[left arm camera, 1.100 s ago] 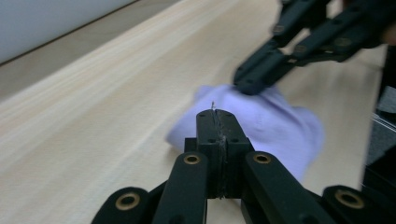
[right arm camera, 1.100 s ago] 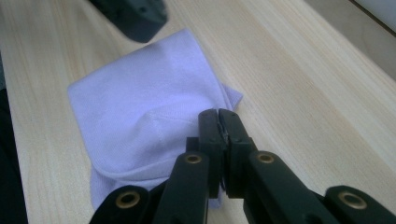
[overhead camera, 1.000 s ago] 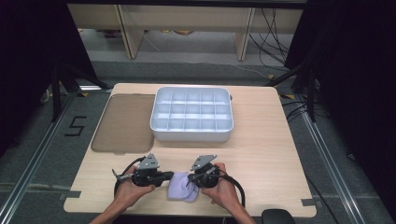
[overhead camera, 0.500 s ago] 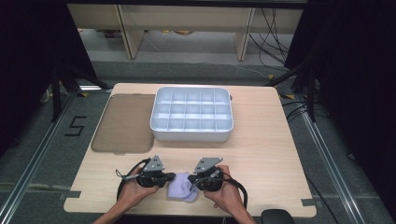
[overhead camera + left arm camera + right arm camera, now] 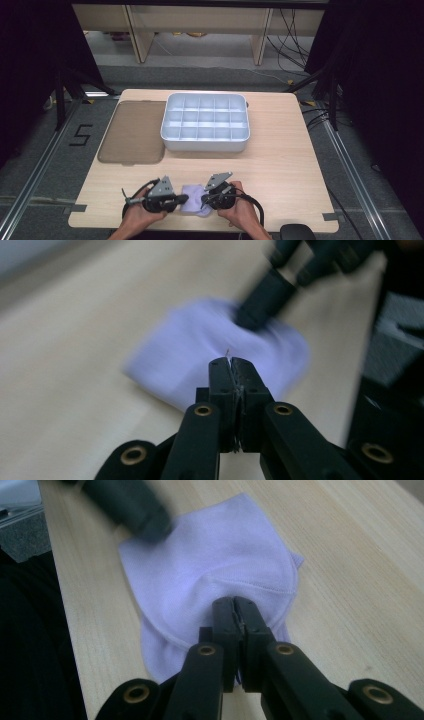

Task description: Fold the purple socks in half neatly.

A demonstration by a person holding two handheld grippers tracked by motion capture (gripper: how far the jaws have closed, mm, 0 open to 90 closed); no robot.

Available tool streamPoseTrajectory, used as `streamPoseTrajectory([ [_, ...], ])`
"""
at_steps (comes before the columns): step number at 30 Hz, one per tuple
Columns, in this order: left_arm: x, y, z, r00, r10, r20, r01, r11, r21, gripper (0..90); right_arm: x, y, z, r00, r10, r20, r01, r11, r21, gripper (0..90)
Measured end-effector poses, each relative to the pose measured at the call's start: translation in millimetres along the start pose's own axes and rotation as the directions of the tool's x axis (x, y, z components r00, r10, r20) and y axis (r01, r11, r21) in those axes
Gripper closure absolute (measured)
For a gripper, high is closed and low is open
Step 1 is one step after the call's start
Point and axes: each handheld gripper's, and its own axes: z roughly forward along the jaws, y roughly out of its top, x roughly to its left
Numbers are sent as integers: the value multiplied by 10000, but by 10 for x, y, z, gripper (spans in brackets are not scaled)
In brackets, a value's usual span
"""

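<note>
A small lilac cloth [image 5: 194, 194] lies flat near the table's front edge, between the person's two hands. My left gripper [image 5: 186, 199] is shut, its tips over the cloth's left part; in the left gripper view its jaws [image 5: 230, 360] meet above the blurred cloth [image 5: 185, 355]. My right gripper [image 5: 204, 202] is shut too. Its tips [image 5: 233, 600] rest against a raised, rounded fold of the cloth [image 5: 220, 545], and no cloth shows between the pads. Each gripper view shows the other gripper's dark tip on the cloth's far side [image 5: 257, 315] [image 5: 145, 515].
A white tray with many compartments [image 5: 205, 144] stands at the table's middle back, and a flat brown mat [image 5: 132, 132] lies to its left. Bare wooden tabletop [image 5: 285, 165] lies to the right of the hands. The front edge is close behind both hands.
The left gripper has slid to the right, onto the cloth's left side. The right gripper and the cloth have stayed where they were.
</note>
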Motion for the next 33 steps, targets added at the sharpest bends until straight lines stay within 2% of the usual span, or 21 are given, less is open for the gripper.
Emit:
streamPoseTrajectory([
  [1,-59,-34,27,9999,128,19,-128,9993,342,870,4,1,-4,10000,76,-44,-76,10000,58,889],
  [4,-92,-24,27,9992,375,-119,-371,9987,343,868,-14,1,11,9994,-338,-3,338,9993,-156,889],
  [6,-47,27,-66,9997,17,-252,-24,9996,-277,866,-8,0,4,9996,-290,53,291,9995,-119,888],
  [8,-16,32,-111,9994,72,-339,-79,9997,-220,856,-1,0,-1,9999,-127,56,127,9999,-26,885],
  [9,30,17,-159,9992,-218,-331,206,9992,-333,851,-17,11,-8,9995,-308,-71,306,9990,-327,880],
  [10,30,17,-159,9992,-218,-331,206,9992,-333,848,-17,11,-8,9995,-308,-71,306,9990,-327,880],
  [11,71,-17,-173,9977,-631,-261,617,9969,-490,841,-9,32,-50,9995,-317,-71,315,9988,-384,880],
  [12,71,-17,-173,9977,-631,-261,617,9969,-490,833,7,40,-71,9999,-127,117,131,9993,-351,880],
  [13,97,-35,-185,9960,-816,-369,805,9963,-302,827,6,50,-78,9993,-372,-80,367,9979,-540,880],
  [14,111,-36,-189,9968,-712,-358,702,9971,-298,816,20,59,-98,9992,-398,6,397,9981,-469,880],
  [15,97,-40,-180,9932,-1117,-324,1104,9931,-395,799,32,62,-100,9988,-495,-64,491,9971,-586,880],
  [16,97,-40,-180,9932,-1117,-324,1104,9931,-395,780,32,62,-100,9988,-495,-64,491,9971,-586,880],
  [20,140,-37,-183,9899,-1362,-403,1352,9905,-265,644,94,34,-73,9984,-543,-185,540,9984,-141,880],
  [21,171,-51,-175,9862,-1589,-462,1591,9873,8,612,87,5,-27,9975,-677,-223,678,9977,42,880],
  [23,209,-91,-139,9810,-1907,-369,1921,9806,392,572,76,-13,-4,9984,-481,-294,486,9987,166,881],
  [24,209,-91,-139,9810,-1907,-369,1921,9806,392,560,76,-13,-4,9984,-481,-294,486,9987,166,881],
  [26,213,-116,-98,9710,-2386,-181,2392,9700,442,550,74,-17,-2,9992,-250,-315,257,9994,223,881],
  [29,225,-124,-78,9615,-2747,106,2742,9610,361,533,77,-20,5,9986,-474,-215,476,9988,65,881],
  [31,228,-126,-68,9495,-3111,412,3097,9501,366,539,72,-26,-4,9993,-355,-104,357,9991,240,881],
  [32,228,-126,-68,9495,-3111,412,3097,9501,366,542,72,-26,-4,9993,-355,-104,357,9991,240,881],
  [33,220,-127,-50,9422,-3303,572,3296,9439,214,546,68,-24,0,9985,-492,-224,494,9987,95,881],
])
